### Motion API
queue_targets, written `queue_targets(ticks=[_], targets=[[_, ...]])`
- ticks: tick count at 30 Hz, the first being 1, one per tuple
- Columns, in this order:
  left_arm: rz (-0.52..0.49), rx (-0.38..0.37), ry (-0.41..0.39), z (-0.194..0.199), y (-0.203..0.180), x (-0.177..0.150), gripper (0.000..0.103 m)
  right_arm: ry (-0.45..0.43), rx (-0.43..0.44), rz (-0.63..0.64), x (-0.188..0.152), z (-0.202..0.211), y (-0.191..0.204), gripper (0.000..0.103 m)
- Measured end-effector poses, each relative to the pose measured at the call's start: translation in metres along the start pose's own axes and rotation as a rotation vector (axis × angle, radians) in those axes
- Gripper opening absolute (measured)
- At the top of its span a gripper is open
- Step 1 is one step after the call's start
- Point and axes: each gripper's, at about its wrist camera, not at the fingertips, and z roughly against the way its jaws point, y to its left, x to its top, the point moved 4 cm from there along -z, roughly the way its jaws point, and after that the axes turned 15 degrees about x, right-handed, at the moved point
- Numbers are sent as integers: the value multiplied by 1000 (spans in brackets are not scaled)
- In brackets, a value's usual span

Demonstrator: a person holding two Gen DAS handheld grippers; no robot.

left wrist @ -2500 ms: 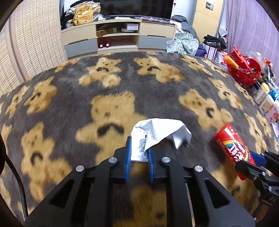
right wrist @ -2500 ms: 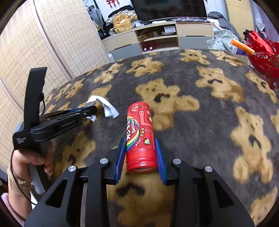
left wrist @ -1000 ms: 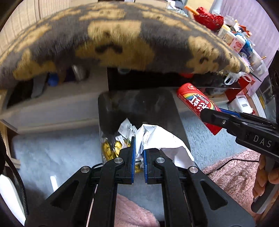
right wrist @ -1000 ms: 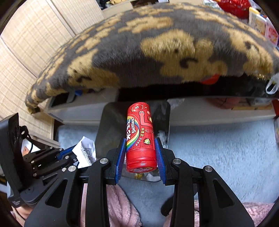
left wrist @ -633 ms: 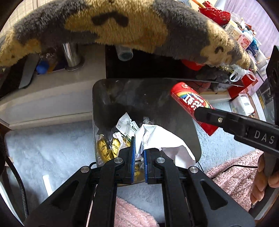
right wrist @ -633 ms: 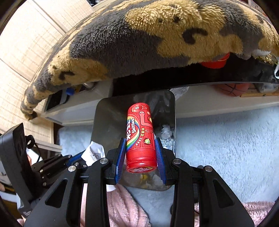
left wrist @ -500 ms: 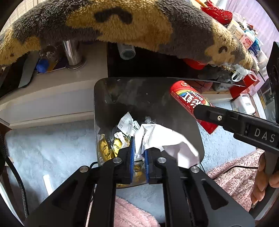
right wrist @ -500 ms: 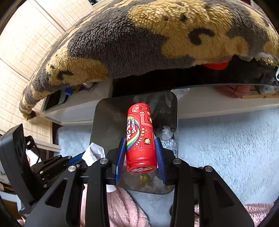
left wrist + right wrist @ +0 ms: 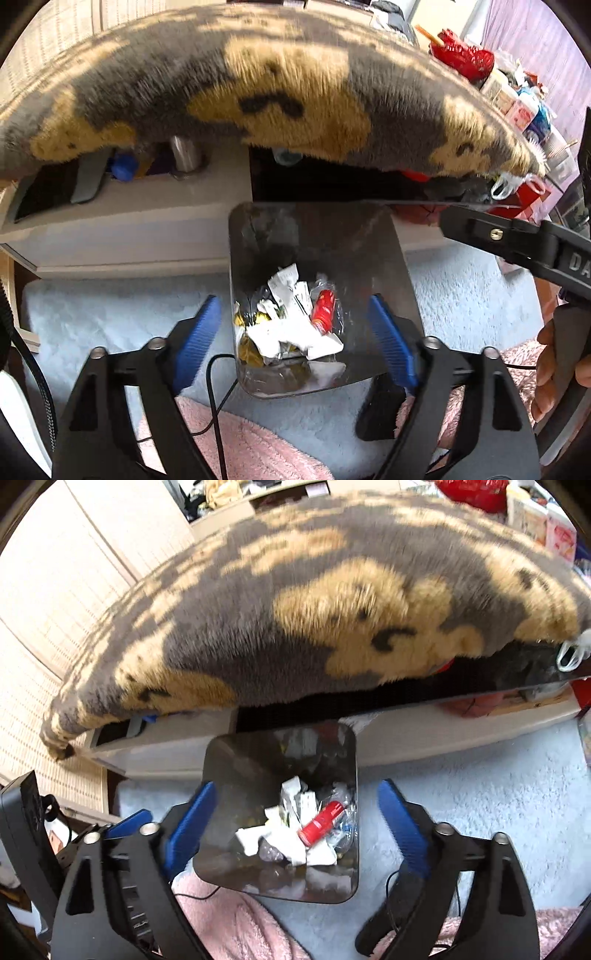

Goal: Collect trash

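A dark, shiny trash bin stands on the pale carpet below both grippers. Inside it lie the red candy tube and the crumpled white paper, among other wrappers. My left gripper hangs over the bin, its jaws opening wide with nothing between the blue pads. My right gripper is likewise over the bin, jaws opening and empty. In the left wrist view the right gripper's black body shows at the right edge, with a hand on its handle.
A grey blanket with tan bears overhangs a low shelf behind the bin. Pink fluffy fabric and a black cable lie in front. Red toys and boxes crowd the far right.
Both grippers have gone from shut to wide open. The white paper dropped from the left one and the red tube from the right one; both now lie in the bin.
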Motion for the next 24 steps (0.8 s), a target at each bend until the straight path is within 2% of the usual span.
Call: queue_targets(ticks=[1,3,5,8,12,17,21,24], targets=[[4,4,-11,5,1,2,89,-10,-2,4,3,5,1,93],[12,9,-37,18,4,6,92,-50,-11,20,7,20,6,100],[21,9,-70,36,8,11,94,-83,-26,36,11,32,12,99],[38,18,-138,68,15,20,95,-144,-36,65,19,60,20,100],[58,37,-248,123,24,32,95,-274,-28,124,26,111,41,100],[83,73,-388,186,31,37,95,-441,-87,199,29,173,62,100],[102,115,-488,226,37,40,95,-543,-125,248,28,211,75,100],[116,117,-545,251,39,40,95,-605,-150,292,24,235,87,100]])
